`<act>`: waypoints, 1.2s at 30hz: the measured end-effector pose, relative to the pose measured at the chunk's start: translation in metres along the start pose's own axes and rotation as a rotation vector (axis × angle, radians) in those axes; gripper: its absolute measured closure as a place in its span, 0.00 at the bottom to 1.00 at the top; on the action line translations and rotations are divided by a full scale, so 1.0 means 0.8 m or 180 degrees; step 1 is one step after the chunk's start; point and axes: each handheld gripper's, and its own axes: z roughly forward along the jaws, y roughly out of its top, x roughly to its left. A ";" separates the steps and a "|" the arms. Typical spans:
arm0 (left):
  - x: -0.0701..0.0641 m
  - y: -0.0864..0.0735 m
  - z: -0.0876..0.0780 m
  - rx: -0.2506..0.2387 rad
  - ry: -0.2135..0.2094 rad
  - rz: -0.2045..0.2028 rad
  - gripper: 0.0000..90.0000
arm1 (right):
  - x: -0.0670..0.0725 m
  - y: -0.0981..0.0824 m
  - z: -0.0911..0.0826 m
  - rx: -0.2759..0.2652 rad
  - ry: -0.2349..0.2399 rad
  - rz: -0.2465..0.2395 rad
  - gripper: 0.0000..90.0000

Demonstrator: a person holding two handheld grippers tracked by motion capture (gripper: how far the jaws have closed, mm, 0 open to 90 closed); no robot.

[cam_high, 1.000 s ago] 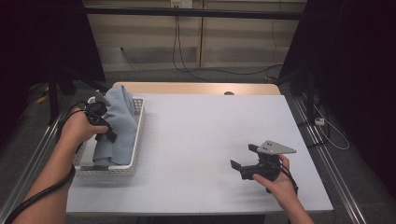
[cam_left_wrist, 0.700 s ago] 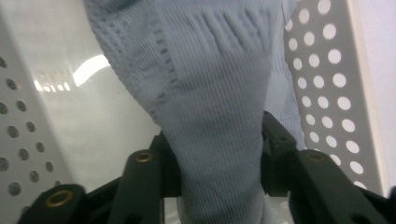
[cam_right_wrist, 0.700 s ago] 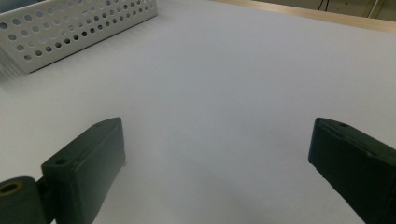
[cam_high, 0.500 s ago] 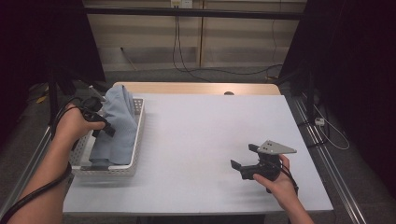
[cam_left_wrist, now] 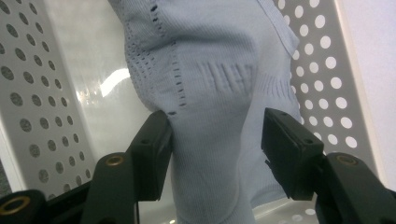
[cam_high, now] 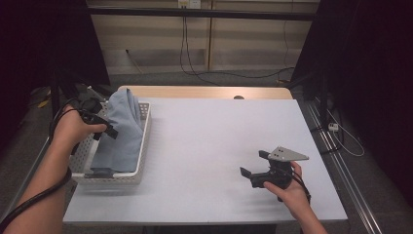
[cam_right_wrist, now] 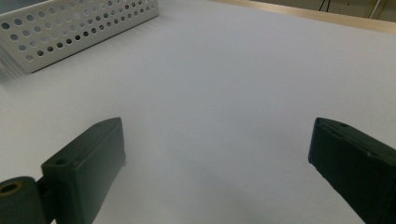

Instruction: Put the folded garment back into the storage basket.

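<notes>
Blue cloth [cam_left_wrist: 210, 93] in the basket [cam_high: 141, 146] at the surface's left edge looked soft, light, floppy; left claw [cam_left_wrist: 217, 149], jaws just opening, loosely straddled a bunched fold, best pinched there; right claw [cam_right_wrist: 219, 158] wide, empty.

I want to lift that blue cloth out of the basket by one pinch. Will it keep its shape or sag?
It will probably sag: the blue cloth is thin knit, already draped and folded over the white basket wall. It looks light, so a pinch should carry it. The left gripper jaws, just opening, stand around a fold; the loose knit may slip or snag on the perforated wall.
</notes>
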 end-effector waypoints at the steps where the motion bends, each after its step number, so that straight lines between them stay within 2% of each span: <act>1: 0.000 0.000 0.000 -0.0012 0.0002 0.0002 0.49 | 0.000 0.000 0.000 0.0000 -0.0002 -0.0001 0.04; 7: 0.000 0.001 -0.002 -0.0034 0.0012 -0.0005 0.47 | 0.000 0.000 0.000 0.0005 0.0002 -0.0002 0.04; 11: -0.001 0.004 -0.008 -0.0179 -0.0029 -0.0001 0.44 | 0.001 0.000 0.000 0.0011 0.0007 -0.0004 0.04; 14: -0.003 0.009 -0.013 -0.0278 0.0025 0.0048 0.42 | 0.001 0.000 0.000 0.0009 0.0006 -0.0002 0.04; 20: -0.003 0.016 -0.009 -0.0526 0.0104 0.0136 0.44 | 0.000 0.000 0.000 0.0004 0.0004 0.0000 0.04; 23: 0.001 0.019 -0.004 -0.0665 0.0161 0.0081 0.52 | 0.001 -0.001 0.001 0.0009 0.0008 -0.0001 0.04; 27: 0.007 0.024 0.005 -0.0758 0.0249 0.0051 0.63 | 0.001 -0.001 0.002 0.0015 0.0017 -0.0016 0.04; 32: 0.013 0.030 0.017 -0.0914 0.0302 0.0021 0.77 | 0.001 -0.001 0.003 0.0014 0.0024 -0.0012 0.04; 36: 0.013 0.035 0.029 -0.0955 0.0303 0.0026 0.85 | 0.001 0.000 0.004 0.0015 0.0030 -0.0013 0.04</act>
